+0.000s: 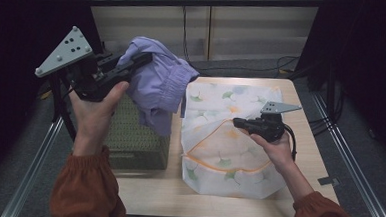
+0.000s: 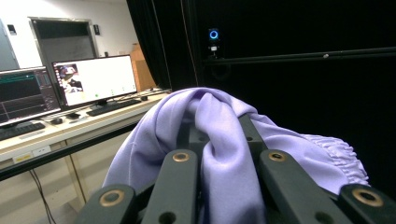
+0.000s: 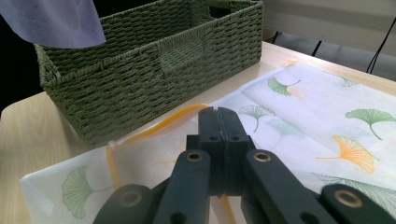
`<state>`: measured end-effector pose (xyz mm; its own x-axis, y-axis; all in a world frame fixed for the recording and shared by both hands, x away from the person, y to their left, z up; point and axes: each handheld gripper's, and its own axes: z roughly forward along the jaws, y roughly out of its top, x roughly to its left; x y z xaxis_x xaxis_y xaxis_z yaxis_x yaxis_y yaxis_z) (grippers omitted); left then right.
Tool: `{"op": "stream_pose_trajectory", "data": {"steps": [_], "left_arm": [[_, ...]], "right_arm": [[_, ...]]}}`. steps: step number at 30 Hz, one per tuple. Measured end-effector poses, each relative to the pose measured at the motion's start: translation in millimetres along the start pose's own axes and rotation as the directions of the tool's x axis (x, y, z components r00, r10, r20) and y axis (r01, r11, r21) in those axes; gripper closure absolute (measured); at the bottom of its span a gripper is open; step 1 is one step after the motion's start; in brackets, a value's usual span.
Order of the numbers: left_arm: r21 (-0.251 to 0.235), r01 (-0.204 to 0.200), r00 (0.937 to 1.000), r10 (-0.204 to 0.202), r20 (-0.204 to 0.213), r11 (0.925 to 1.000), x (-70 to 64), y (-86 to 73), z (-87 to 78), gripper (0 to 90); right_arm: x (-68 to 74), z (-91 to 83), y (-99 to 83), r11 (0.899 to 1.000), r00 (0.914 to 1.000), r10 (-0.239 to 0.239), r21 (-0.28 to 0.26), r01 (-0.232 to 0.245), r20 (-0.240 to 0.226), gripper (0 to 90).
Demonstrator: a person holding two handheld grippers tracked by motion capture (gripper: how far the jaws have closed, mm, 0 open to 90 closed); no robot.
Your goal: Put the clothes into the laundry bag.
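Lavender garment (image 1: 157, 81) is hanging up in the air at left, above the green wicker basket (image 1: 134, 135), and I'm holding it w/ the left gripper (image 1: 133, 65), jaws pinched on a fold of the cloth. In the left gripper view the fabric (image 2: 219, 140) is draping right over both jaws, so grip is looking solid. Moving right: white mesh laundry bag (image 1: 224, 140) w/ ginkgo print is lying flat on the table (image 1: 309, 144), just beside the basket. Right gripper (image 1: 238, 123) is resting at the bag's orange zipper edge (image 3: 177, 116), jaws pressed together; whether they're pinching bag fabric, I can't tell from the right gripper view. My read: I'm in the carry step, garment going from basket toward bag. Next move, I reckon, calls for the right side lifting the bag's mouth open while I'm swinging the garment across and lowering it in w/o snagging the zipper.
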<state>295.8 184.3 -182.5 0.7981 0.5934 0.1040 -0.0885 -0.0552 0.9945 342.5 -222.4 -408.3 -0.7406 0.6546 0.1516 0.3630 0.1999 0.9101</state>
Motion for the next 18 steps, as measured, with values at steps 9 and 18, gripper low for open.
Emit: {"op": "stream_pose_trajectory", "data": {"steps": [9,18], "left_arm": [[0.005,-0.016,0.9985,0.016,0.053,0.9999,-9.2,6.1,11.2,81.8],[0.003,-0.023,0.9957,0.022,0.090,0.9997,-21.0,16.8,21.1,81.8]], "right_arm": [[0.0,0.2,-0.1,1.000,1.0000,-0.004,0.000,0.004,0.001,90.0],[-0.4,0.5,0.0,1.000,1.0000,-0.003,-0.001,0.003,-0.001,90.0]]}}
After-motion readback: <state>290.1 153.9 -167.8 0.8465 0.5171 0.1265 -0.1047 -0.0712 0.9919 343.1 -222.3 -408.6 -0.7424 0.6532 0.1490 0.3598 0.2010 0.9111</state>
